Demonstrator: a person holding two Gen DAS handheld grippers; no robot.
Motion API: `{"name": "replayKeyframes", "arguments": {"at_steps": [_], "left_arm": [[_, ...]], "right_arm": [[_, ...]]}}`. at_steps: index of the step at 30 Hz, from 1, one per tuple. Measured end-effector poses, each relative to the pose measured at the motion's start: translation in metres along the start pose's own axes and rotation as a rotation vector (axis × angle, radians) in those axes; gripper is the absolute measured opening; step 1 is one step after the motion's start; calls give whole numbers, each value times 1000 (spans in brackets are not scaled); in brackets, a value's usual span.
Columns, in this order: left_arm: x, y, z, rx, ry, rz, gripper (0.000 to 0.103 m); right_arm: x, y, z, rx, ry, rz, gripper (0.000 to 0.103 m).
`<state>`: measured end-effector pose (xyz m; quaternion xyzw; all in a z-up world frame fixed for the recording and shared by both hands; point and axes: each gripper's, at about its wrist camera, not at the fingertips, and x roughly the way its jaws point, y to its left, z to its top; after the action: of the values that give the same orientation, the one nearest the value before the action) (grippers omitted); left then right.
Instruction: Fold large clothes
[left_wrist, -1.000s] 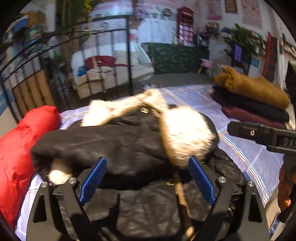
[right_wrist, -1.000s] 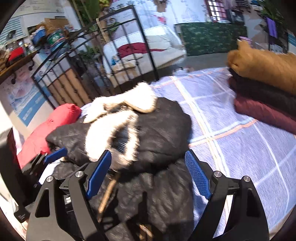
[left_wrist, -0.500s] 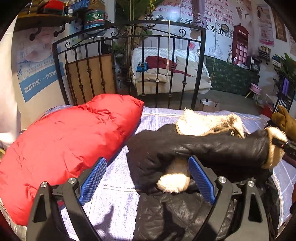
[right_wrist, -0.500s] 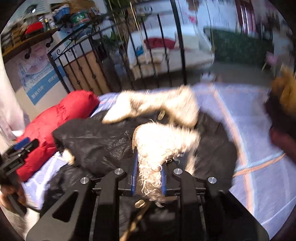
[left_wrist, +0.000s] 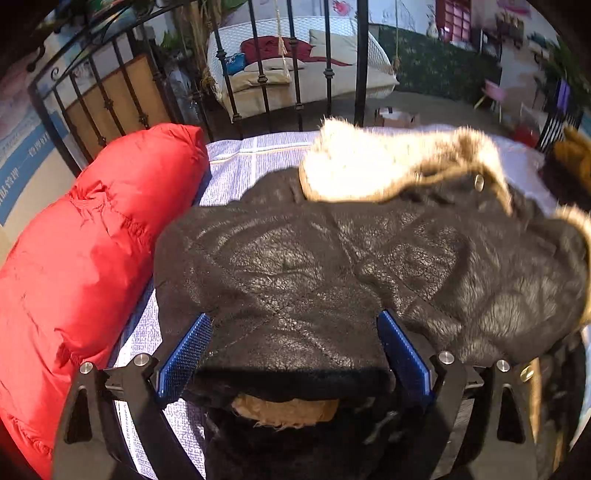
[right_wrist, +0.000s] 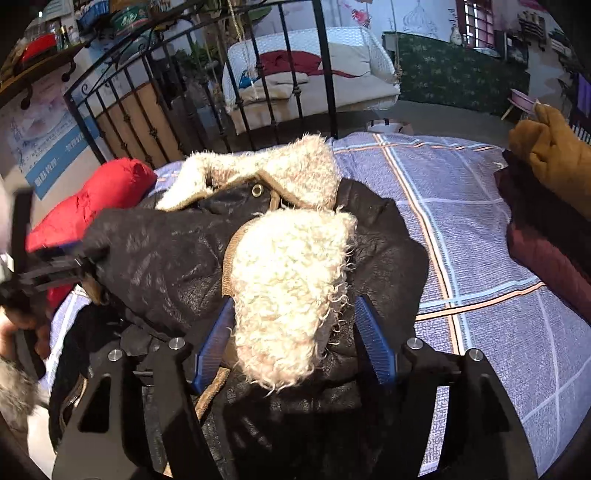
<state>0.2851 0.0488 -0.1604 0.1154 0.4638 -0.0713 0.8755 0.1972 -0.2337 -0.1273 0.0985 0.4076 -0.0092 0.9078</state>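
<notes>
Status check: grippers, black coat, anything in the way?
Left gripper open around coat sleeve. Right gripper opening, fleece cuff between pads. Red jacket alongside.

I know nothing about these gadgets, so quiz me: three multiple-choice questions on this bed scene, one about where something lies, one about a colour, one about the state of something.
1. Where does the red puffy jacket lie relative to the black coat in the left wrist view?
A. To its left, by the iron railing
B. On top of it
C. Folded on the stack at the right

2. What colour is the fleece sleeve cuff between the right gripper's fingers?
A. Orange
B. Cream
C. Green

3. How does the black coat lie?
A. Hung on the railing
B. Spread flat and unfolded
C. With sleeves folded across its body

Answers: 1 A, red sits left of the black coat; 2 B, the curly cuff is cream; 3 C, a sleeve crosses the body in both views.
</notes>
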Motion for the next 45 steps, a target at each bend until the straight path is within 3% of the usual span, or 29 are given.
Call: {"name": "replayKeyframes", "arguments": {"at_steps": [3, 7, 10, 14, 16, 20, 26, 29, 31, 33, 38, 45], "left_arm": [[-12, -1, -3, 3, -26, 14, 90], [-35, 15, 7, -114, -87, -36, 90], [-39, 11, 7, -111, -106, -58, 92], [-14, -7, -1, -9, -58, 11, 97], [-3, -13, -6, 23, -49, 23, 97], [4, -19, -7, 51, -54, 48, 97], [6, -22, -9, 74, -64, 71, 97], [-13, -17, -5, 68, -68, 51, 97], [-37, -2, -6, 19, -98, -22, 97], [-59, 15, -13, -33, -118, -103, 97], [-95, 51, -60, -55, -103, -122, 97], [-113, 71, -161, -87, 53, -155, 97]], "right_arm": [[-36, 6, 16, -7, -113, 17, 67], [-40, 47, 30, -134, -147, 89, 67], [-14, 69, 23, -202, -86, 64, 67], [33, 71, -2, -231, 50, -29, 67], [57, 58, -17, -204, 125, -23, 67], [76, 60, -33, -259, 135, -71, 68], [81, 67, -32, -305, 141, -125, 72], [52, 67, -27, -284, 72, -83, 72], [22, 63, -25, -241, -3, -2, 72], [-8, 51, -26, -202, -19, 46, 75], [-52, 4, -58, -112, 39, 66, 76], [-92, -34, -139, -50, 215, 87, 76]]}}
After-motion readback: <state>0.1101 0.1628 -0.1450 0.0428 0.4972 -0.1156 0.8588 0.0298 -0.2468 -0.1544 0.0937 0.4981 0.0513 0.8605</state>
